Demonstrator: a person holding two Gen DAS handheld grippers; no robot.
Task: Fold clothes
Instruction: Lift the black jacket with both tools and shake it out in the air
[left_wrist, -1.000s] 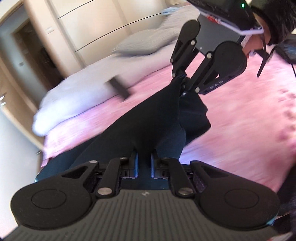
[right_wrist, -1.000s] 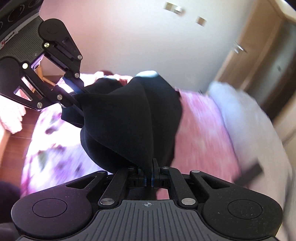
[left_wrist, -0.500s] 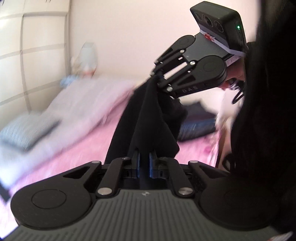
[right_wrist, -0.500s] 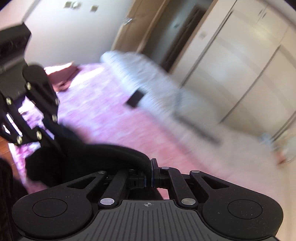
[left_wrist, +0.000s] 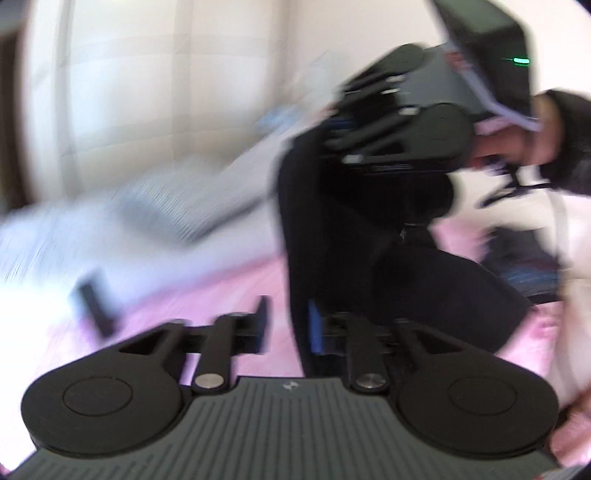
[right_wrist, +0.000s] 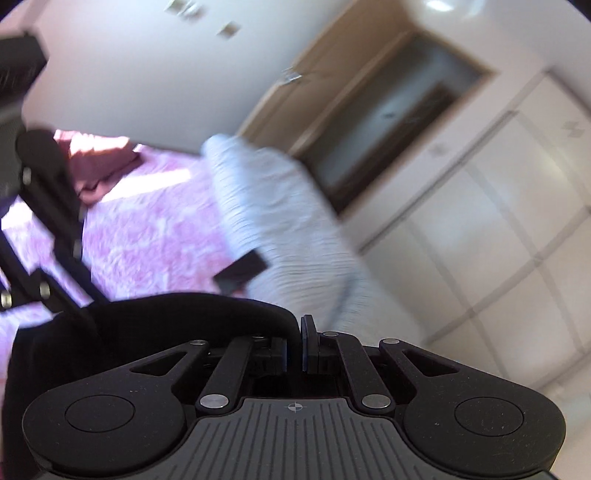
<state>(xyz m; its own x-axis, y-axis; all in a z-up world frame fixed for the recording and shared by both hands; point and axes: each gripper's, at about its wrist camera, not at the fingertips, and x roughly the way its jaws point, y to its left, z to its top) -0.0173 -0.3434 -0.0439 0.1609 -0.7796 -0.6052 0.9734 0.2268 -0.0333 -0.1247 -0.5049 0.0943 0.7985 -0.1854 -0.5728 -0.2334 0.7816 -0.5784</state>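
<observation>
A black garment (left_wrist: 332, 236) hangs in the air over the pink bed. In the left wrist view my left gripper (left_wrist: 286, 325) has its jaws parted, and the cloth runs past its right finger without being pinched. The right gripper (left_wrist: 354, 110) shows above it, shut on the garment's upper edge. In the right wrist view my right gripper (right_wrist: 294, 341) pinches the black garment (right_wrist: 155, 325), which drapes away to the left. The left gripper's arm (right_wrist: 48, 229) shows at the left edge there.
A pink floral bedspread (right_wrist: 147, 243) covers the bed, with a white striped duvet (right_wrist: 280, 221) along its far side. A small dark flat object (right_wrist: 240, 271) lies on the bed by the duvet. Cream wardrobe doors (right_wrist: 498, 221) and a doorway stand beyond. Folded dark clothes (left_wrist: 524, 273) lie at the right.
My left gripper has opened and let go of the garment. Both grippers swung quickly, blurring the views. The right gripper still holds the cloth.
</observation>
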